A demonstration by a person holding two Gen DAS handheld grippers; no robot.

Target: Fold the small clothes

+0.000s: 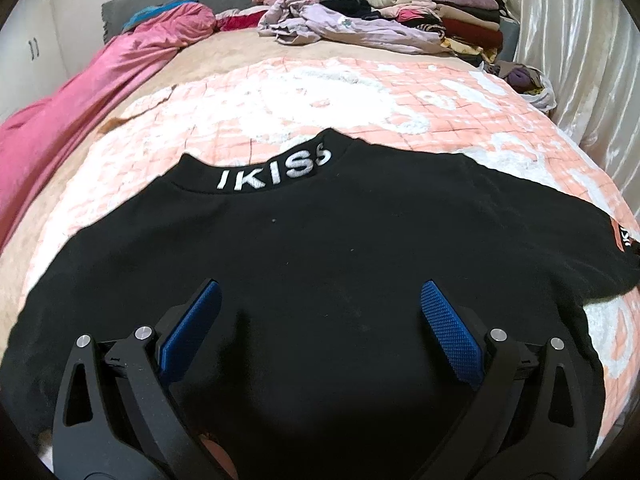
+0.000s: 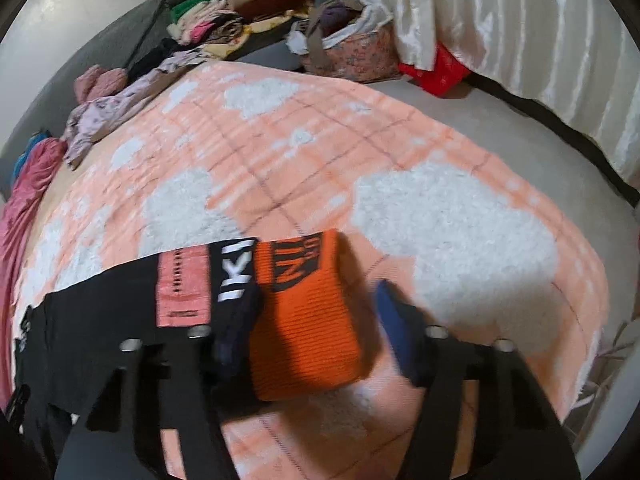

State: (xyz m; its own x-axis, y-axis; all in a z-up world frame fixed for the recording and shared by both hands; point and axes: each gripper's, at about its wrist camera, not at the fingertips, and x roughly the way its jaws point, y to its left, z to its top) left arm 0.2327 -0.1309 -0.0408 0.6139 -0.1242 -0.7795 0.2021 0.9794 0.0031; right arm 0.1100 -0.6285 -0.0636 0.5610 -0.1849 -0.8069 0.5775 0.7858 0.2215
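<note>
Black top (image 1: 320,264) lies flat on the peach blanket (image 1: 280,92), collar away from the wrist cams, body smoothed out: looks laid out for folding, nothing folded yet.

Left gripper (image 1: 320,300) hangs over the middle of the body, jaws wide apart, nothing between them. Probably waiting to pin or pinch the fabric once the sleeve comes over.

Right gripper (image 2: 316,304) is at the sleeve end, straddling the orange cuff (image 2: 304,312). Cuff sits between the jaws; the left jaw is at the cuff's edge, the right one shows a gap. View is blurred, so I can't tell if it's clamped.

The cuff is the sensible grab point: thick knit, easy to carry inward.

Folded pile (image 1: 436,12) sits at the far end of the bed, likely where this ends up.
</note>
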